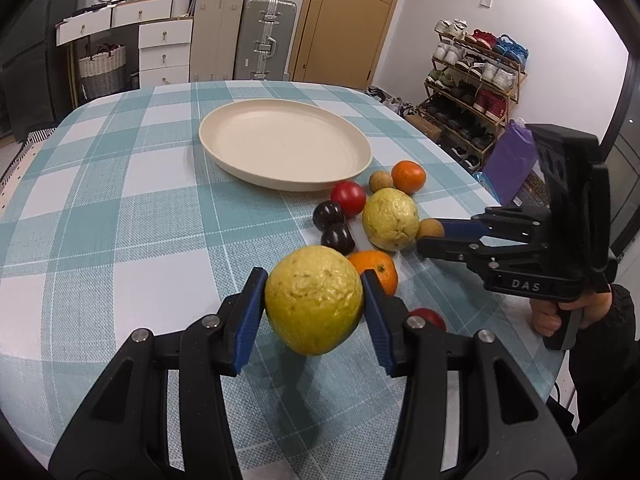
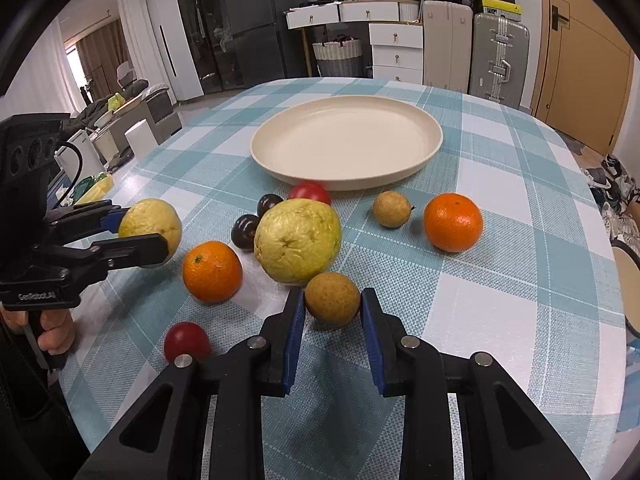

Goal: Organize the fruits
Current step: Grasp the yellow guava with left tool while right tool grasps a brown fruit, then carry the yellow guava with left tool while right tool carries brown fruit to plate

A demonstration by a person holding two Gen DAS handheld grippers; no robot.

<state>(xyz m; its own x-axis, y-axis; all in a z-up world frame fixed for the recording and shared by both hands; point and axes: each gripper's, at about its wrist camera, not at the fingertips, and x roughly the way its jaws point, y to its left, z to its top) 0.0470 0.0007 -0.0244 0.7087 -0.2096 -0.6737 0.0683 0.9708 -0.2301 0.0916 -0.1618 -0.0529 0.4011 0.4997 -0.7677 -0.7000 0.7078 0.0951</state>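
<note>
The left gripper [image 1: 314, 300] is clamped on a wrinkled yellow-green guava [image 1: 314, 300], its blue pads pressing both sides and the fruit lifted off the checked tablecloth [image 1: 120, 200]. The right gripper [image 2: 333, 312] is closed on a small brown longan [image 2: 333, 298], pads tight against its flanks. Touching that longan on its far side is a second guava [image 2: 298, 240], resting on the cloth. To the left of the right gripper's fingers lie an orange [image 2: 212, 271] and, nearer, a red cherry tomato [image 2: 186, 342]; beyond the second guava sit two dark plums [image 2: 245, 231] and another red tomato [image 2: 310, 193]. Ahead and to the right lie a second longan [image 2: 392, 209] and a second orange [image 2: 453, 222]. Farthest ahead stands the cream plate [image 2: 348, 176], with no fruit on it.
</note>
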